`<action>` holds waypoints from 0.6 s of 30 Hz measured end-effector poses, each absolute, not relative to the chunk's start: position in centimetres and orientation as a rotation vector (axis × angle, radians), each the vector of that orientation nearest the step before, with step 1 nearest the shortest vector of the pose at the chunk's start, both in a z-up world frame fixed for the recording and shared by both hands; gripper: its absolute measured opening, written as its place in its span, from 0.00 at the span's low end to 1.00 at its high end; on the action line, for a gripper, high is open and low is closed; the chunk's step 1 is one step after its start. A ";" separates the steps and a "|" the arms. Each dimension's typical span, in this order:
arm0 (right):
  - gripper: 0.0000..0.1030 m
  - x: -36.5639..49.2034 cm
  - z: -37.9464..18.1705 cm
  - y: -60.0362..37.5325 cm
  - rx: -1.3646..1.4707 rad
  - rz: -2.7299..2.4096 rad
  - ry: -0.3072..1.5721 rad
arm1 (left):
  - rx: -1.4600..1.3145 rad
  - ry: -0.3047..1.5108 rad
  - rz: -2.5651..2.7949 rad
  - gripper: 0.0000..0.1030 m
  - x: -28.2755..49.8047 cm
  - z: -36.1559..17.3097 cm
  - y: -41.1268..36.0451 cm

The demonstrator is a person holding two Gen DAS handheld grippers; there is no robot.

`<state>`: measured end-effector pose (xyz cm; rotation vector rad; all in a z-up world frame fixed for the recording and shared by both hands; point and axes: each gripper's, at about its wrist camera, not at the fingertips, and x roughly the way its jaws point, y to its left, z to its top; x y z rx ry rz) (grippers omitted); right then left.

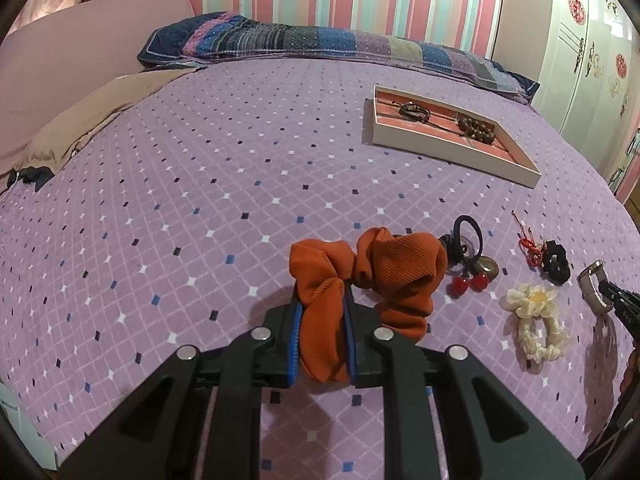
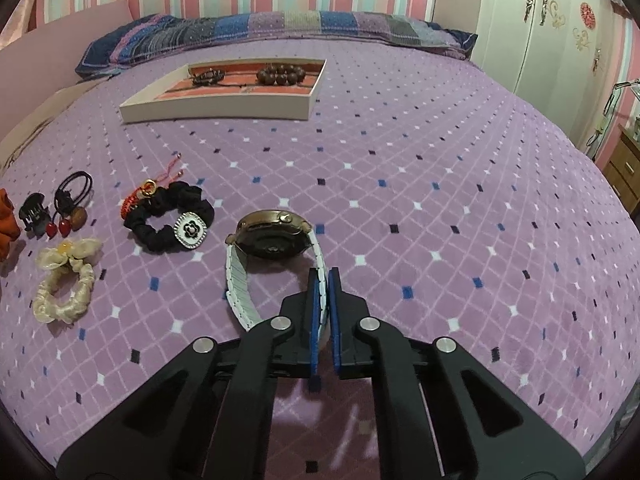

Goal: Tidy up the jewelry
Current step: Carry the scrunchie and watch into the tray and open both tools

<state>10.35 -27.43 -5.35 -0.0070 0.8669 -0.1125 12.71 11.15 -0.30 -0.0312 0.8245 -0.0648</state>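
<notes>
My left gripper (image 1: 322, 304) is shut on an orange scrunchie (image 1: 372, 276) and holds it just above the purple bedspread. My right gripper (image 2: 324, 280) is shut on the white strap of a gold wristwatch (image 2: 272, 236), which hangs from the pads over the bed; the watch also shows at the right edge of the left wrist view (image 1: 594, 292). A white tray with a pink lining (image 2: 216, 110) lies further up the bed and holds a braided bracelet (image 2: 208, 77) and a brown bead bracelet (image 2: 282, 74).
On the bedspread lie a black scrunchie with a flower charm (image 2: 168, 216), a red cord bracelet (image 2: 138, 198), a cream flower scrunchie (image 2: 64, 280), black hair ties with red cherries (image 2: 66, 208) and a black claw clip (image 2: 34, 212). A patchwork pillow (image 2: 240, 28) lies at the headboard.
</notes>
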 end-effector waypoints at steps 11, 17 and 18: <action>0.04 10.8 -3.3 -25.7 -0.120 -0.079 0.794 | -0.047 0.763 -0.081 0.17 12.6 2.6 10.3; 0.04 11.8 -2.1 -25.6 -0.133 -0.085 0.768 | -0.064 0.753 -0.105 0.17 13.9 4.0 9.7; 0.04 12.1 -1.8 -25.6 -0.126 -0.088 0.766 | -0.066 0.752 -0.110 0.17 14.3 4.2 9.6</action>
